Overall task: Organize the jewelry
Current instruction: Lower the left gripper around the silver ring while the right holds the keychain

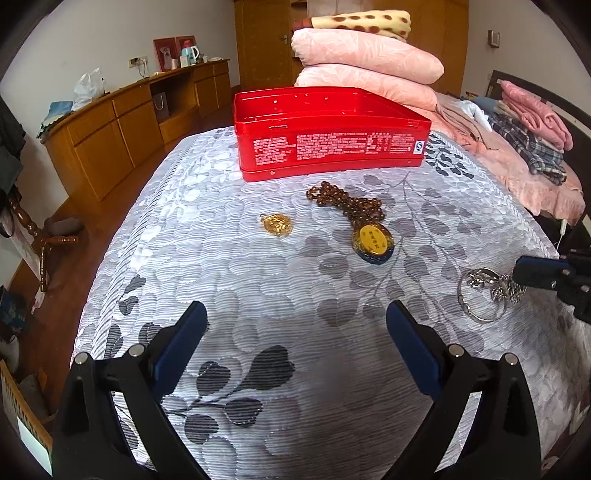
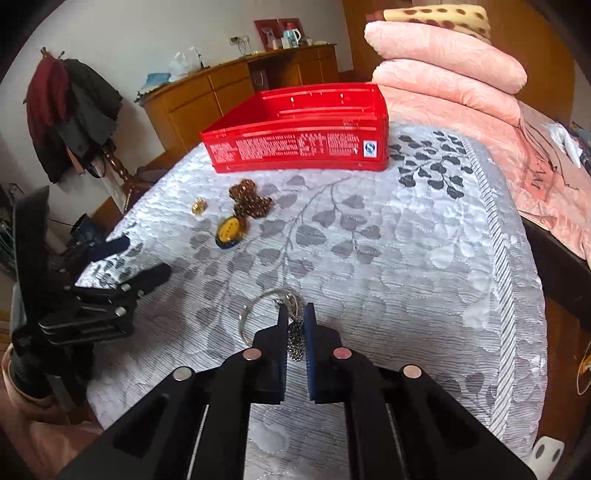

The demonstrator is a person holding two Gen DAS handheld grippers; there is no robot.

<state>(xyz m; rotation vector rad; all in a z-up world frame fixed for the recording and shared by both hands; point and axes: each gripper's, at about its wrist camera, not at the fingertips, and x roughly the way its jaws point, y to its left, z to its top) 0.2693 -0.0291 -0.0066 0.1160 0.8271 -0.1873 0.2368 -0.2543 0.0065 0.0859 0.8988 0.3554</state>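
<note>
An open red tin box stands at the far side of the leaf-patterned bedspread. In front of it lie a small gold pendant and a brown bead necklace with a yellow oval pendant. My right gripper is shut on a silver chain piece with a ring, low over the cloth. My left gripper hovers open over bare cloth, nothing between its fingers.
Folded pink quilts and a spotted blanket are stacked behind the box. Clothes lie on the bed at right. A wooden cabinet runs along the left wall, and a coat stand is by the bed's left edge.
</note>
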